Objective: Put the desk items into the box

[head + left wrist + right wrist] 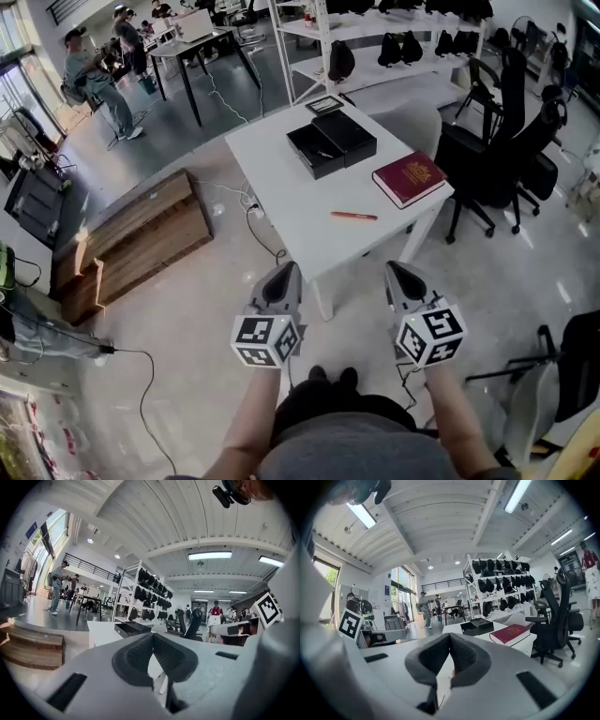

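The black box [330, 142] sat open on the far half of the white table [281, 202], its two halves side by side and touching. To its right and a little nearer, a dark red book [410, 178] lay flat at the table's right edge. An orange pen [353, 216] lay alone, nearer than both and apart from them. A small framed card [324, 104] lay at the far end, beyond the box.

Both tongs hung off the table's near edge, over the floor. The left gripper [284, 274] had its jaws pressed together with nothing between them, and so did the right gripper [400, 272].

A low wooden platform [131, 239] stood on the floor to the left. Black office chairs [502, 141] stood to the right, and a white shelf rack [375, 37] stood beyond the table.
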The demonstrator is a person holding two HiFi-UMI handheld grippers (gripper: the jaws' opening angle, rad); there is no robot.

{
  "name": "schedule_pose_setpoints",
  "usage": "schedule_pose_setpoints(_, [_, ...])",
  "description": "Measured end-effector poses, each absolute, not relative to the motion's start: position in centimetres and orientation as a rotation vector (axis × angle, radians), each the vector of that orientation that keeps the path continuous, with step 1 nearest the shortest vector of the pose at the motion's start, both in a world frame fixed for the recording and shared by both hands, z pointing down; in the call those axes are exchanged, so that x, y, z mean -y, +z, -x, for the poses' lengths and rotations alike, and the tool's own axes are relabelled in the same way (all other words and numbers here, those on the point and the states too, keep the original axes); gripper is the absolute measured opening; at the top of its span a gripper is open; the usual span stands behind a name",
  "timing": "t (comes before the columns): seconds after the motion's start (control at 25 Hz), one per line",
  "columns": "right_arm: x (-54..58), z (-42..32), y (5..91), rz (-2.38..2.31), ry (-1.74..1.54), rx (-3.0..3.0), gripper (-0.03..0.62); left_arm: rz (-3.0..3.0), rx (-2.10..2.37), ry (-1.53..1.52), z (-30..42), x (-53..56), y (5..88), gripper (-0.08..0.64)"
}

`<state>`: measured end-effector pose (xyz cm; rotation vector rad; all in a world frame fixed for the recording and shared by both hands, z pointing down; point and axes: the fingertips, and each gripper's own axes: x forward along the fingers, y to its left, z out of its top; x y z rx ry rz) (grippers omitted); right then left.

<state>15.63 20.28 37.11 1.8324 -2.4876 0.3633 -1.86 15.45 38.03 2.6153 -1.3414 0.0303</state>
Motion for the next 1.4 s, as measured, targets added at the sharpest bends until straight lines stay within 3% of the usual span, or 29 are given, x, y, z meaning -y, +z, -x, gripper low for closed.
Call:
schedule_pose_setpoints(0.52, [-19.6, -15.1, 37.2, -1.731, 0.346, 2.540, 0.005, -2.585, 1.408, 0.042, 2.7, -16.0, 38.2, 0.006])
schedule_pose_setpoints(0.6, [-19.2, -14.8, 37.2, -1.695, 0.348, 2.553, 0.062, -2.582, 1.411, 0.049, 2.8, -15.7, 38.3, 0.006])
schedule_pose_setpoints(0.96, [-15.9, -15.1, 37.9, -1.650, 0.345, 2.549, 0.120, -2.563, 1.425, 0.063, 3.3, -12.5, 39.3, 0.006])
schedule_pose_setpoints(1.4, [-9.3, -15.9, 39.4, -1.658, 0.325, 2.488, 0.129, -2.528, 1.408, 0.058, 3.6, -4.8, 41.2, 0.006])
